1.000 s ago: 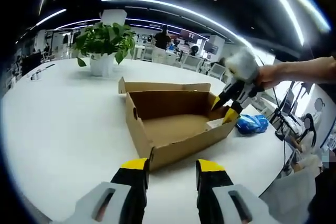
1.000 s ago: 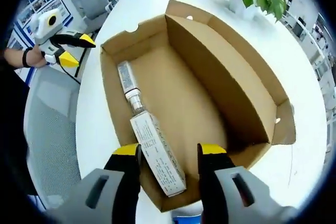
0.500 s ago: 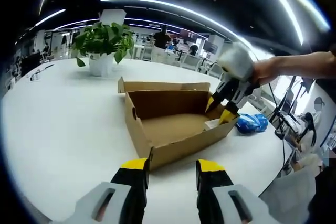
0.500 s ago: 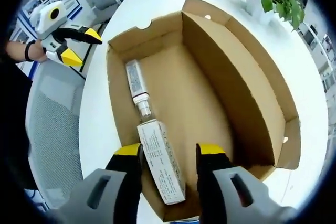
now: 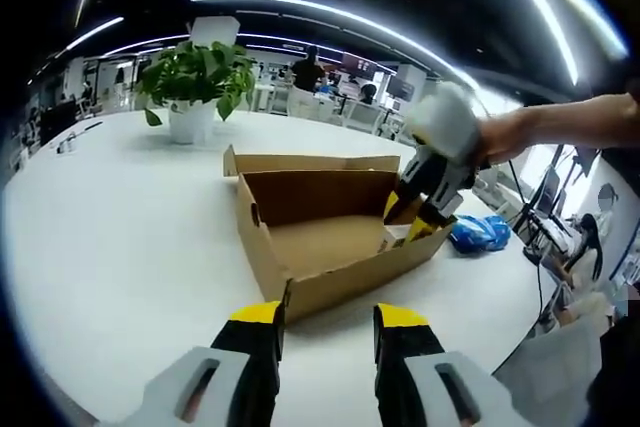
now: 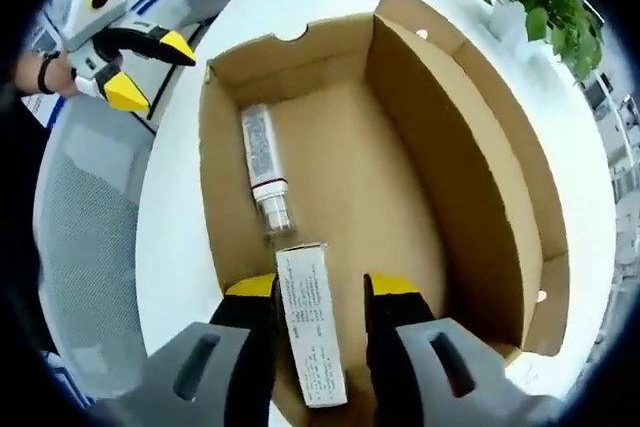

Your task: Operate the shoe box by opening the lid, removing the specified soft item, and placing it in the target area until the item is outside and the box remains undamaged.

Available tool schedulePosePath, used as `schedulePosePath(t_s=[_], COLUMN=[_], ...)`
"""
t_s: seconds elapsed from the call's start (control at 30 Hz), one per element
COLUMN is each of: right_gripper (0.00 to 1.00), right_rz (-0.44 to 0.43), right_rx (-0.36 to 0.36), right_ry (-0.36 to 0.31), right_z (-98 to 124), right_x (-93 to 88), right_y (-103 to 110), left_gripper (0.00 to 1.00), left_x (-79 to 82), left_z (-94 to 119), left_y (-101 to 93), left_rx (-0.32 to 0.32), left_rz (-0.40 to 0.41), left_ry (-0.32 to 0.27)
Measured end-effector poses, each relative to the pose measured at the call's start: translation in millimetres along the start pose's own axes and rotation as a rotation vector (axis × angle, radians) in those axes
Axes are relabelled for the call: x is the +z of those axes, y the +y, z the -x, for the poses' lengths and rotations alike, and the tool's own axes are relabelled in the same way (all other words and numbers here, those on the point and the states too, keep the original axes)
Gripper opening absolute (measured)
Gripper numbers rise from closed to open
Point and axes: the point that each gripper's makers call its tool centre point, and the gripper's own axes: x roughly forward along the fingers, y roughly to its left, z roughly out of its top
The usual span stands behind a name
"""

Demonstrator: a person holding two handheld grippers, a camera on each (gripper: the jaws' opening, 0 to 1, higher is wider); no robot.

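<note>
lower than a second ago, the right gripper (image 6: 312, 292) has dipped past the rim of the shoe box (image 6: 400, 162), its yellow-tipped black jaws now straddling a small white carton (image 6: 310, 332) printed with fine text. the jaws stand slightly apart, one on each long side of the carton; whether they press its sides cannot be told. the carton lies flat along the near end wall of the box. just beyond it on the box floor lies a slim clear tube (image 6: 265, 167) with a white label, end to end with the carton, near the side wall.

the box is plain brown corrugated cardboard, rectangular, open-topped, its hinged lid folded back flat on the far side, with small round holes and a half-moon notch cut in its walls. it sits on a smooth white round table (image 5: 110, 237).

the left gripper (image 5: 325, 322) hangs above the tabletop short of the near corner of the box, jaws spread with a clear gap and nothing between them. in the left gripper view a person's hand (image 5: 505, 137) holds the right gripper down inside the box's far end. beside that end lies a crumpled blue soft item (image 5: 480, 235) on the table, outside the box. a leafy potted plant (image 5: 195, 87) in a white pot stands well behind. a grey mesh chair (image 6: 85, 237) sits off the table's edge.
</note>
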Motion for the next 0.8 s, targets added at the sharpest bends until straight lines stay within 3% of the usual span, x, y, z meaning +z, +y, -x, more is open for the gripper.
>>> schedulePosePath(t_s=[0.1,0.2,0.8], right_gripper=[0.25,0.22,0.19], right_rz=[0.043,0.040,-0.041], right_rx=[-0.029,-0.033,-0.075], right_ry=[0.057,0.063,0.022], right_z=[-5,-12,-14], right_x=[-12.0,-19.6,-22.6], right_y=[-4,-8,-14], left_gripper=[0.36,0.36,0.35], left_x=[-0.1,0.2,-0.6], left_z=[0,0,-1], left_y=[-0.4,-0.1,1.4], left_rx=[0.000,0.001,0.002], left_rz=[-0.001,0.000,0.007], left_ry=[0.000,-0.001,0.003])
